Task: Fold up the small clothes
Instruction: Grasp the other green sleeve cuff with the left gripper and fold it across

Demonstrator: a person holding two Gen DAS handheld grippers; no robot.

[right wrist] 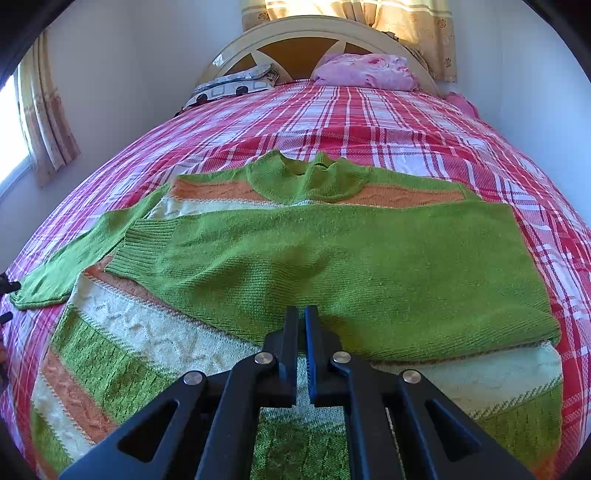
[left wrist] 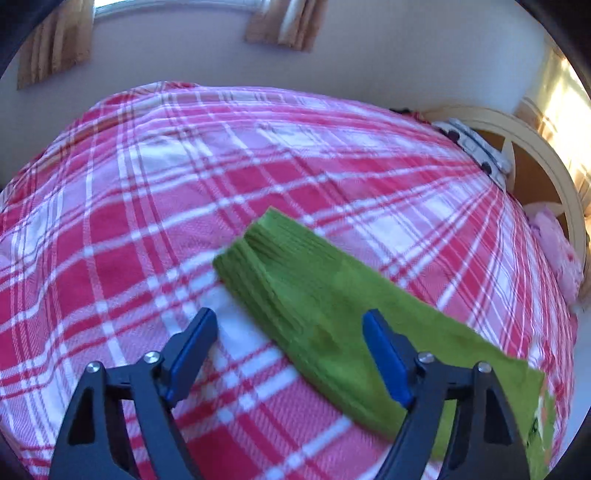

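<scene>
A green knitted sweater (right wrist: 369, 266) with orange and cream stripes lies flat on the bed, neck toward the headboard. One sleeve is folded across its body, cuff (right wrist: 144, 240) to the left. The other sleeve (right wrist: 55, 273) stretches out to the left. My right gripper (right wrist: 301, 312) is shut, its tips at the near edge of the folded sleeve; no cloth shows between them. In the left wrist view, my left gripper (left wrist: 290, 315) stands open over the outstretched sleeve (left wrist: 314, 295). Its right finger is above the sleeve, and its left finger is above the bedspread.
A pink and white plaid bedspread (right wrist: 369, 122) covers the bed. A patterned pillow (right wrist: 236, 86) and a pink pillow (right wrist: 365, 72) lean on the cream headboard (right wrist: 295, 27). Walls and curtains close in on both sides.
</scene>
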